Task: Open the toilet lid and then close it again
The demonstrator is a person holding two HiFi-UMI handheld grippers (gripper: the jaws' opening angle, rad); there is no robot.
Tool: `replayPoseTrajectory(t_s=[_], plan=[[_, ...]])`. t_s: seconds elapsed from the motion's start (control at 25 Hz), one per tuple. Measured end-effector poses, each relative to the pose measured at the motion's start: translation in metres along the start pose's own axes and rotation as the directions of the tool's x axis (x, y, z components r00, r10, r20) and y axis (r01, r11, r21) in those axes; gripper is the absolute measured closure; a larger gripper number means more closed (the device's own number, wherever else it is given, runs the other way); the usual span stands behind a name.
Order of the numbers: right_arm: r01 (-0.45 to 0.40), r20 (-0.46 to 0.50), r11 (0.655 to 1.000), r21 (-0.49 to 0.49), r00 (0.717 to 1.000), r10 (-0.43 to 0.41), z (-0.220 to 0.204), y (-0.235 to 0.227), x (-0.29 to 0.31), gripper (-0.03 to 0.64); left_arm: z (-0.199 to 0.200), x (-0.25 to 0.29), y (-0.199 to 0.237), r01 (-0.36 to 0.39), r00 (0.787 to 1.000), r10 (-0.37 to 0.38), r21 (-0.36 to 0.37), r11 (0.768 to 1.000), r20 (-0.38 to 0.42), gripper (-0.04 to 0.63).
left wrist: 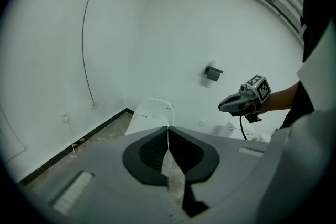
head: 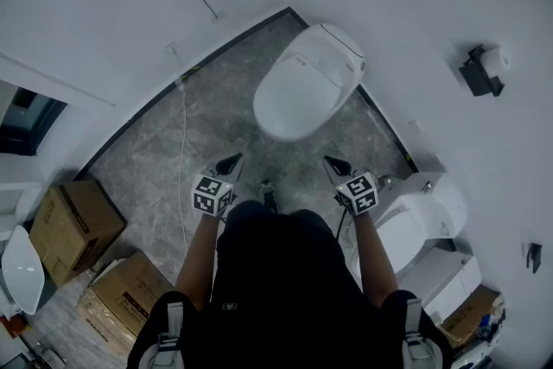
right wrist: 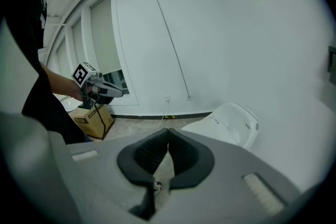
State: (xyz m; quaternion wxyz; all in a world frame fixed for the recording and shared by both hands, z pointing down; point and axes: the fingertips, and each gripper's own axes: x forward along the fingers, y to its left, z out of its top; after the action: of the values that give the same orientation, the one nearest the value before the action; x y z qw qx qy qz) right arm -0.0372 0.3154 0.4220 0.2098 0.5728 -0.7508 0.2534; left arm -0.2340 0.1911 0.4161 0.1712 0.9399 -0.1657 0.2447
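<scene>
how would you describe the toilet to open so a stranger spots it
Look to the corner where the two white walls meet the grey floor. The toilet stands alone there, against the wall. The second toilet sits near a cardboard box.

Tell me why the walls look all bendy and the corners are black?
Head view: a wide lens bends the floor's edges around the toilet; the light is soft and even, with hardly any shadows. Left gripper view: black round border, and the close-up fingers look a bit blurry. Right gripper view: same round border, and the straight window frame bows.
</scene>
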Motion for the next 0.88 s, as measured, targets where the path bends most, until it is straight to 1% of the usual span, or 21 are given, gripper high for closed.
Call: replayPoseTrajectory(t_s=[0.2, 0.44, 0.6, 0.72, 0.88], plan=[[0.03, -0.002, 0.999, 0.026, 1.0, -0.03, 0.005, 0.0, 0.012, 0.613, 0.006, 0.012, 0.017, 0.037, 0.999, -0.037, 0.011, 0.999, -0.024, 0.583], [0.047, -0.018, 0.998, 0.04, 0.999, -0.046, -0.001, -0.007, 0.018, 0.613, 0.01, 0.029, 0.023, 0.074, 0.996, -0.072, 0.028, 0.997, -0.045, 0.583], [0.045, -0.034, 0.998, 0.048, 0.998, -0.044, -0.001, -0.015, 0.021, 0.613, 0.015, 0.036, 0.024, 0.078, 0.996, -0.077, 0.022, 0.997, -0.049, 0.583], [0.04, -0.039, 0.999, 0.035, 0.999, -0.038, 0.003, -0.023, 0.027, 0.613, 0.014, 0.043, 0.026, 0.076, 0.996, -0.075, 0.012, 0.997, -0.056, 0.583], [0.015, -0.039, 1.0, 0.024, 0.999, -0.014, 0.006, -0.044, 0.031, 0.612, 0.016, 0.057, 0.024, 0.055, 0.996, -0.055, -0.004, 0.998, -0.065, 0.583]])
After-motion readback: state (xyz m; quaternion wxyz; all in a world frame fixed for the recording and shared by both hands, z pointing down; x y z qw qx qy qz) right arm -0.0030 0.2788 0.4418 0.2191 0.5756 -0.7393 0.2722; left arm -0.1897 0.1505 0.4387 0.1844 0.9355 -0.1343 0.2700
